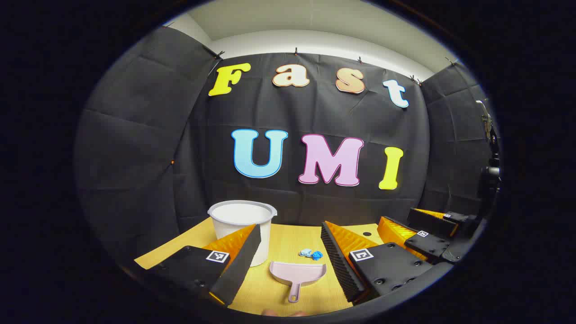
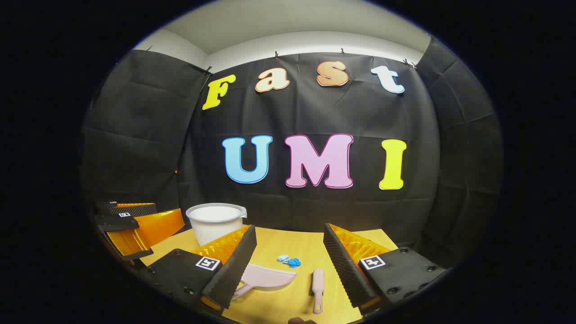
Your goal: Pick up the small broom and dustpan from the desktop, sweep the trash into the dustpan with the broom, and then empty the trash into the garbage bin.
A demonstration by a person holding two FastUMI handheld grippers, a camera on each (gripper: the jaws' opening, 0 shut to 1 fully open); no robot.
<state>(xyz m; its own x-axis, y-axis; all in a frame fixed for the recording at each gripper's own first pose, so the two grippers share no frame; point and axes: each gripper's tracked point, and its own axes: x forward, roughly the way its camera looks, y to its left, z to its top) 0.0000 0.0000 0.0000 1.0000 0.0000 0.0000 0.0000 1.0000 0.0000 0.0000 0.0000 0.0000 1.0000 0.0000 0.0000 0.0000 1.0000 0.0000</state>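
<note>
Two grippers hover above the desk (image 1: 288, 245), both with jaws spread wide and holding nothing. Going left to right in the left gripper view: the bin (image 1: 243, 225) stands at the back left, partly behind the left gripper's (image 1: 288, 265) own near finger. The dustpan (image 1: 298, 274) lies flat between the fingers, mouth toward the back, handle pointing at the camera. Just beyond its mouth sits the trash (image 1: 311, 254), a small crumpled clump apart from the pan. Far right, the right gripper (image 1: 425, 234) shows.

In the right gripper view the left gripper (image 2: 128, 225) shows at the far left, then the bin (image 2: 216, 222), the dustpan (image 2: 265, 278) half hidden by the right gripper's (image 2: 288, 265) near finger, the trash (image 2: 289, 260) behind it, and the broom (image 2: 318, 284) lying between the fingers, lengthways toward the camera.

Both tools look like light, stiff, smooth plastic, so they could slip or twist under a loose pinch. The pan's narrow handle is probably the place to grip. The broom is best taken mid-handle; which end carries the bristles I cannot tell.
</note>
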